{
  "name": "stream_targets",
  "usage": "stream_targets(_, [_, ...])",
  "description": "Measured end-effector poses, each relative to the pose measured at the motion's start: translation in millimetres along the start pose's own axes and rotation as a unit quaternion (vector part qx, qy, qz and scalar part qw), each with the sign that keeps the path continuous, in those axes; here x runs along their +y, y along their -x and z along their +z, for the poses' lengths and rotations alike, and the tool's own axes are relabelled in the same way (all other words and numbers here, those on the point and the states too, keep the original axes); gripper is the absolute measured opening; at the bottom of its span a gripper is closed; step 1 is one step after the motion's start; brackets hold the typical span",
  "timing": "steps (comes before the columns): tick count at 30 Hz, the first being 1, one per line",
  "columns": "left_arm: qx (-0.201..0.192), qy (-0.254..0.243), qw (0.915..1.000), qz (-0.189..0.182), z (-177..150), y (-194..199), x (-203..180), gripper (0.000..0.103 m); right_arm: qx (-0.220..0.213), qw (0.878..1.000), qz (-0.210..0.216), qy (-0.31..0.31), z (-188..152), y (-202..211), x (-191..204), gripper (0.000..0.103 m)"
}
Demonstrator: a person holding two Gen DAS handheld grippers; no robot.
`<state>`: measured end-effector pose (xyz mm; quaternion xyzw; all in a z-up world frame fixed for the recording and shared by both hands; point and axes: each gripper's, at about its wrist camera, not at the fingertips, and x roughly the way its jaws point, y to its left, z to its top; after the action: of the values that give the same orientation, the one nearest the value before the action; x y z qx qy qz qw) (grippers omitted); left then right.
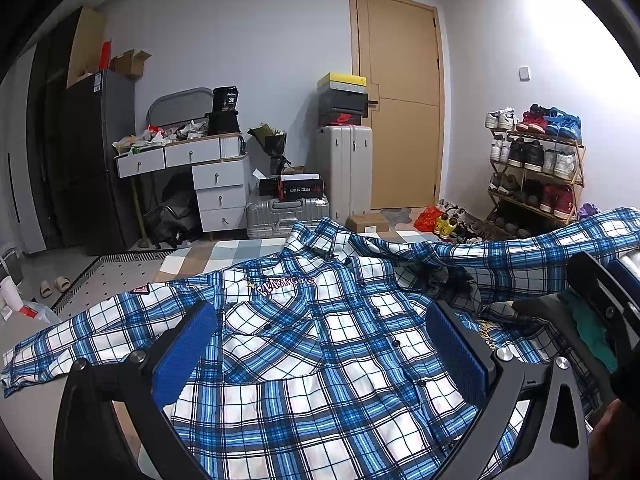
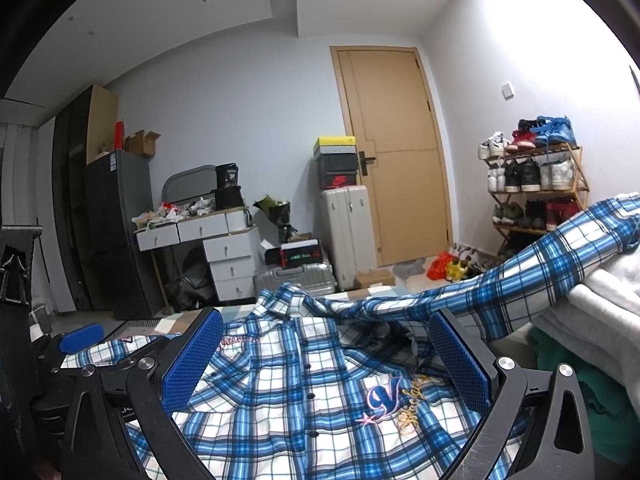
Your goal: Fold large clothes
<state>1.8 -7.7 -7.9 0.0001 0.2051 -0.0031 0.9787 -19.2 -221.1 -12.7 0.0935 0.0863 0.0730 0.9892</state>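
Shirt, blue plaid, spread front-up on bed; one sleeve draped over folded white bedding. Left hand-held gripper and right hand-held gripper both spread wide above it, gripping nothing.

A home bedroom: shoe rack, suitcases (stacked shoeboxes), drawers.
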Motion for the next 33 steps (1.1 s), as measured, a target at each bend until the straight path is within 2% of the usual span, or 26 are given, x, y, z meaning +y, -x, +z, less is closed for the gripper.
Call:
stream_targets(12, [0.012,0.007,0.9998,-0.016,-1,-5,2,0.102,0.007,1.000,-0.026,0.006,-2,-6,-2,0.103])
stream_targets(16, [0.022,0.009,0.9994,-0.024,-2,-5,3,0.102,0.028,0.999,-0.035,-0.012,13,-10,-25,0.103])
stream_targets(18, [0.027,0.007,0.9990,-0.034,-3,-4,2,0.102,0.044,0.998,-0.039,-0.018,28,-11,-48,0.103])
stream_targets(19, [0.028,0.004,0.9989,-0.037,-3,-3,1,0.102,0.050,0.997,-0.055,-0.015,40,-11,-63,0.103])
stream_targets(22, [0.026,-0.006,0.9988,-0.041,-2,-1,-3,0.102,0.061,0.991,-0.115,0.031,80,-9,-106,0.103])
stream_targets(25, [0.028,-0.012,0.9986,-0.044,-2,-2,-7,0.102,0.088,0.975,-0.189,0.079,119,-11,-155,0.103])
stream_targets(27, [0.032,-0.013,0.9984,-0.045,-2,-4,-8,0.102,0.114,0.966,-0.222,0.065,140,-8,-193,0.103])
stream_targets(30, [0.040,-0.014,0.9980,-0.047,-2,-7,-11,0.102,0.143,0.960,-0.242,-0.003,158,6,-251,0.103])
stream_targets(33, [0.048,-0.012,0.9975,-0.051,-4,-10,-13,0.102,0.193,0.951,-0.238,-0.042,157,5,-288,0.103])
